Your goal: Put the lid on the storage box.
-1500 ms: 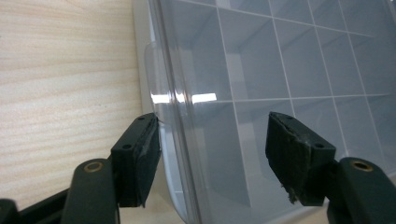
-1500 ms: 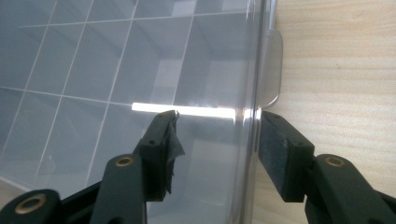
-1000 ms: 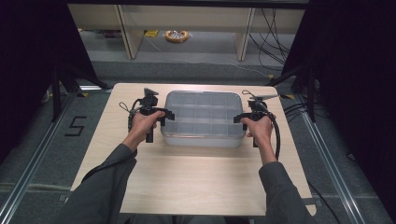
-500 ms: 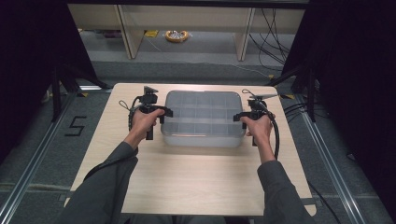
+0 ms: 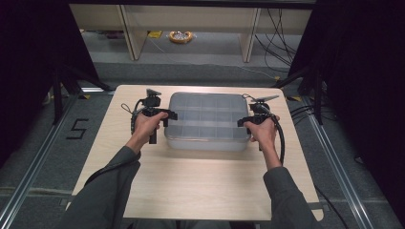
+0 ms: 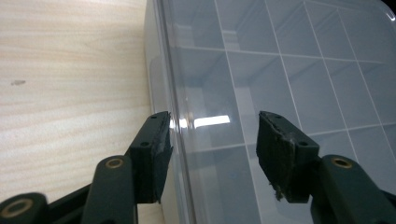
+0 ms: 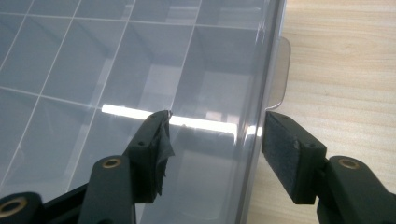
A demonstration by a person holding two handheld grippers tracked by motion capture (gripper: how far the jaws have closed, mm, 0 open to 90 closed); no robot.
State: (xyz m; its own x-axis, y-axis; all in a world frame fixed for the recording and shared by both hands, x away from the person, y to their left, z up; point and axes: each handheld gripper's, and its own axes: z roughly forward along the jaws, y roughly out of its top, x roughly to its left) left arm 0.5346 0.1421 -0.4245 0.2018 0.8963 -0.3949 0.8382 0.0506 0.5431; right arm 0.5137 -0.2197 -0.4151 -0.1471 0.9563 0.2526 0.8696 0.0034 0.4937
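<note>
Both grippers where they were, left gripper [image 6: 212, 140] and right gripper [image 7: 215, 142] just opening, astride compartment box [image 5: 207, 119] edges.

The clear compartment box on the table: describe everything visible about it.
The compartment box is a rectangular, translucent grey plastic organiser with rounded corners, divided by thin walls into a grid of compartments, all of which look empty. A clear lid seems shut over it, with a small tab at the edge in the right gripper view. It lies flat at the middle of the wooden table. The left gripper and right gripper straddle its opposite side edges, jaws apart.
</note>
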